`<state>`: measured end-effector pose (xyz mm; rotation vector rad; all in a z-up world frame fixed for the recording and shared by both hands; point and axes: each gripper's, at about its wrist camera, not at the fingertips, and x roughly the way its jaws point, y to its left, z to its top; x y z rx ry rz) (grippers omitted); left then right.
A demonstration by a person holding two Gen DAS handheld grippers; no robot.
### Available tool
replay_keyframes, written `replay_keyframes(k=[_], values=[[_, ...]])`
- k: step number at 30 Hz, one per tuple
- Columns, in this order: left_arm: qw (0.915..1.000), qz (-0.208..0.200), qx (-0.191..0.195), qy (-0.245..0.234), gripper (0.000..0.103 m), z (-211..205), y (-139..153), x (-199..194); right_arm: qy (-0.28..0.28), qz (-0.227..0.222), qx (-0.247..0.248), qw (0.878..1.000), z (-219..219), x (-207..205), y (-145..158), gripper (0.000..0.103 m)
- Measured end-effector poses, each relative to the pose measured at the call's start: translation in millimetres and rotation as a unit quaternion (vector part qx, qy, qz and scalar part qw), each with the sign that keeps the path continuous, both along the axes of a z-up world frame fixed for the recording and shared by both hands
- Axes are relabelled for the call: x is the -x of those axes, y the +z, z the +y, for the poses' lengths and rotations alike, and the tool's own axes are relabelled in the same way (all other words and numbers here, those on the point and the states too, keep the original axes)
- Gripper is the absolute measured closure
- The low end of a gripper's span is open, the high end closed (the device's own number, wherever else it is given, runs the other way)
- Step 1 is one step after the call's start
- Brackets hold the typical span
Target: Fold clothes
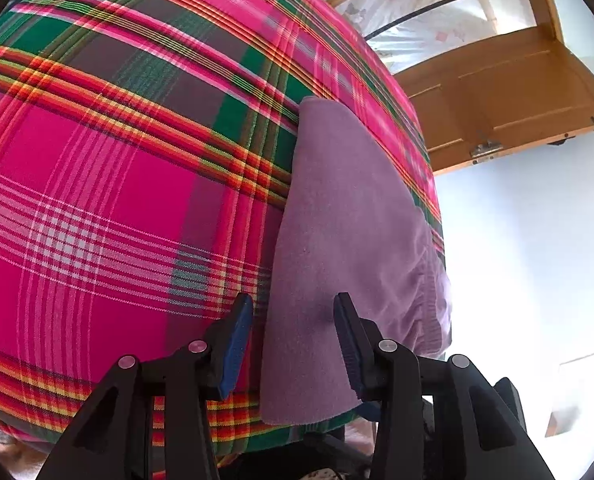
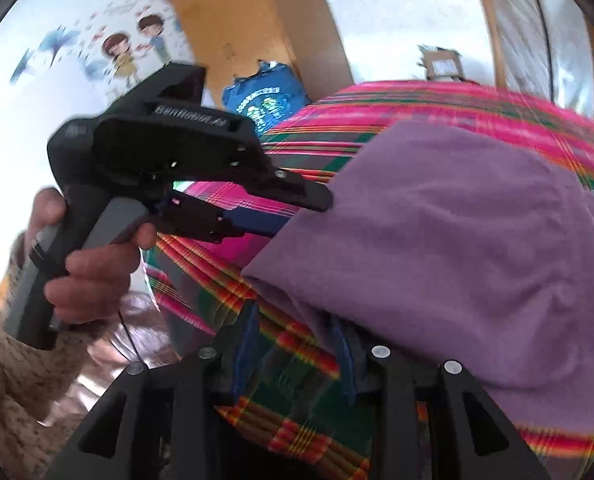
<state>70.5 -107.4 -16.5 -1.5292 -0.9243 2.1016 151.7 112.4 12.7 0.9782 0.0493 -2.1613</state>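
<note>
Lying between both grippers' parted fingers (image 1: 239, 336), seemingly untouched: purple garment (image 1: 337, 216).

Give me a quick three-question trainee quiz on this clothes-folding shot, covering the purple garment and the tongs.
1. Multiple choice: what does the purple garment lie on? A) a plaid cloth B) a bare wooden tabletop C) a metal tray
2. True or false: the left tongs are shut tight.
3. Fill in: in the right wrist view, the bag beyond the cloth is ___ in colour.

Key: 1) A. 2) False: the jaws stand apart over the garment's near edge. 3) blue.
</note>
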Motion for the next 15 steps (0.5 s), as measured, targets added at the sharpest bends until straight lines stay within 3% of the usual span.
replay_keyframes(k=[6,10,15], values=[[0.9997,-0.012,-0.02,-0.005,0.059,-3.2,-0.6,6.7,0.033,0.05,-0.052,0.997,-29.4,-1.6,-3.3,0.062],[0.9998,-0.01,-0.015,-0.01,0.059,-2.5,0.9,10.3,0.054,0.065,-0.059,0.995,-40.6,-4.8,-5.1,0.052],[0.9998,-0.009,-0.014,-0.012,0.059,-2.1,3.9,16.7,0.076,0.06,-0.06,0.993,-41.6,-9.5,-4.0,0.052]])
